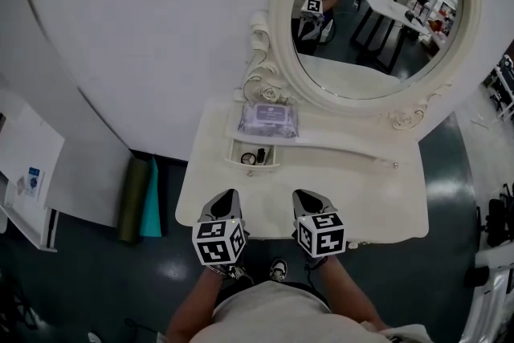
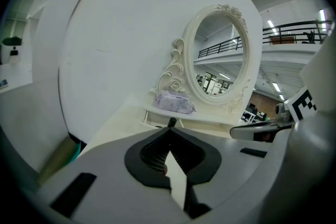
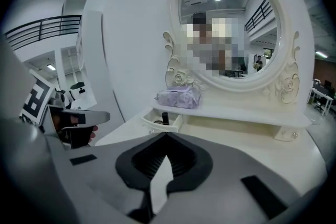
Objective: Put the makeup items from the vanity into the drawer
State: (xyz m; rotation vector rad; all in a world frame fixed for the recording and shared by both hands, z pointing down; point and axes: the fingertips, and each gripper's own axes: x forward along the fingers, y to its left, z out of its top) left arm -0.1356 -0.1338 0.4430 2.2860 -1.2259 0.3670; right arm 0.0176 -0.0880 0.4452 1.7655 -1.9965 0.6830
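A lilac makeup pouch (image 1: 269, 119) (image 2: 175, 102) (image 3: 179, 97) lies on the raised shelf of the cream vanity (image 1: 361, 197), just under the oval mirror (image 1: 377, 12). Below it a small drawer (image 1: 234, 150) (image 3: 149, 120) stands pulled out, with a dark little bottle (image 1: 262, 154) (image 3: 165, 118) and a ring-shaped item (image 1: 248, 159) inside. My left gripper (image 1: 229, 195) (image 2: 170, 131) hovers over the vanity's near edge, jaws shut and empty. Beside it my right gripper (image 1: 303, 195) (image 3: 166, 136) is also shut with nothing between its tips. Both point toward the drawer, well short of it.
Rolled green and teal mats (image 1: 138, 201) lean on the floor left of the vanity. A white shelf unit (image 1: 24, 173) stands at the far left. The curved white wall rises behind the mirror. My shoe (image 1: 278, 269) shows under the table's front edge.
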